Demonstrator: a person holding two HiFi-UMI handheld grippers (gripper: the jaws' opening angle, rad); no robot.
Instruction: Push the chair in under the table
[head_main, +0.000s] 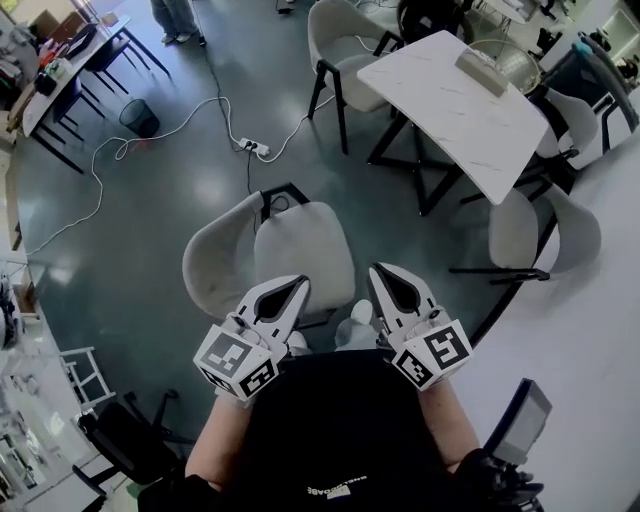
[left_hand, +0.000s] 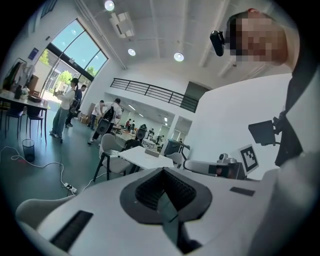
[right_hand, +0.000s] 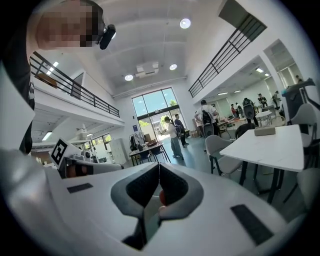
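Because a push needs a blunt tip rather than a grip, the left gripper (head_main: 298, 286) has its jaws pressed together with nothing between them, which seems a sensible way to carry it. Just ahead of and below those jaws sits the pale grey upholstered chair with a curved backrest (head_main: 300, 250), its backrest off to their left and its seat under both tips. Beside it, the right gripper (head_main: 383, 273) likewise has its jaws fully together and empty. Holding the pair side by side would, I judge, spread a shove evenly. Far ahead and to the right of the right jaws stands the white rectangular bench on black legs (head_main: 440, 110), well apart from the chair, so the push is not yet done. Whether either tip touches the seat cannot be told from above. Most of the chair's legs hide beneath the seat, and both gripper views look level across the room, over the chair.
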